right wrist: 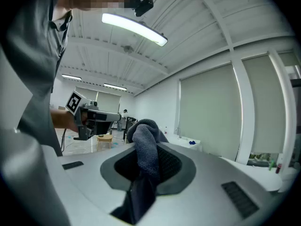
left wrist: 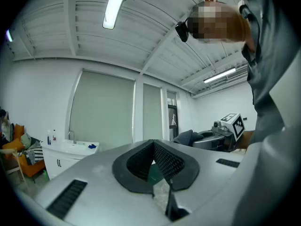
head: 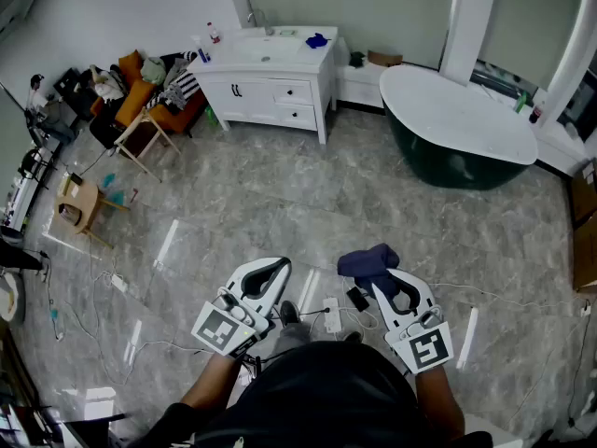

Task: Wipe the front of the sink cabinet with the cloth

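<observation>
The white sink cabinet [head: 270,90] stands far across the room against the back wall; it also shows small at the left of the left gripper view [left wrist: 63,157]. My right gripper [head: 378,273] is held low near my body, shut on a dark blue cloth [head: 367,261]. In the right gripper view the cloth [right wrist: 146,147] bunches up between the closed jaws of that gripper [right wrist: 146,166] and hangs below them. My left gripper [head: 278,267] is beside it, jaws together with nothing in them [left wrist: 153,163].
A dark green bathtub [head: 457,147] with a white cover sits at the right. A small wooden stool [head: 79,205], a folding chair [head: 140,138] and an orange seat piled with clutter [head: 154,87] are at the left. Cables [head: 98,292] and a power strip [head: 331,317] lie on the marble floor.
</observation>
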Demonstrator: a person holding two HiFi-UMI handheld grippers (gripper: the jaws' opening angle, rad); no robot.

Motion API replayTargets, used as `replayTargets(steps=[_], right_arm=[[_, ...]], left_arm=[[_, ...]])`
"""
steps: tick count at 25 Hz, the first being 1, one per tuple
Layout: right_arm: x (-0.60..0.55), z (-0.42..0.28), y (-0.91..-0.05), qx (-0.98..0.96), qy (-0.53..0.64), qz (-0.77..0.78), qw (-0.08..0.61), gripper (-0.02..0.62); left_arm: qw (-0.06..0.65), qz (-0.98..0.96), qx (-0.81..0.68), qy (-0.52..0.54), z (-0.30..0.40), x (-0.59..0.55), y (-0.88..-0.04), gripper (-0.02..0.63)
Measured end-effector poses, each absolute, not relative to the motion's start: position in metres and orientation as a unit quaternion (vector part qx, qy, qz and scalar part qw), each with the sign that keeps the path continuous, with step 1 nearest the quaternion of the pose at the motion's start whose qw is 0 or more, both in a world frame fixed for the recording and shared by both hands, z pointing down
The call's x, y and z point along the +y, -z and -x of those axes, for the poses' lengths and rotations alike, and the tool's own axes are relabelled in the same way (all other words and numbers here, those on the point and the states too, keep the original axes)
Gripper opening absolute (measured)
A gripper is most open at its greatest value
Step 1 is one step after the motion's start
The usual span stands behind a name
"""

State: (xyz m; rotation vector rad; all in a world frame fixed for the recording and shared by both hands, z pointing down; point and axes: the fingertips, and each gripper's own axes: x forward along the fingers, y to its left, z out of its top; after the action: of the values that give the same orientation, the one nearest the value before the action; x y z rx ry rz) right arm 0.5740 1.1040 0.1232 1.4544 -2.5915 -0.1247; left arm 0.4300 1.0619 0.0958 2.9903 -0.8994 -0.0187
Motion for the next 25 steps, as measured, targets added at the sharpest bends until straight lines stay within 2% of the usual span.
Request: replayTargets(steps=[25], right_arm=[[1.078,-0.538,-0.133,-0.876,0.008,-0.476,0.08,0.067]], left_arm=[[0.026,-0.954,-0.3,0.006,-0.394,1.043,-0.109,0.005]])
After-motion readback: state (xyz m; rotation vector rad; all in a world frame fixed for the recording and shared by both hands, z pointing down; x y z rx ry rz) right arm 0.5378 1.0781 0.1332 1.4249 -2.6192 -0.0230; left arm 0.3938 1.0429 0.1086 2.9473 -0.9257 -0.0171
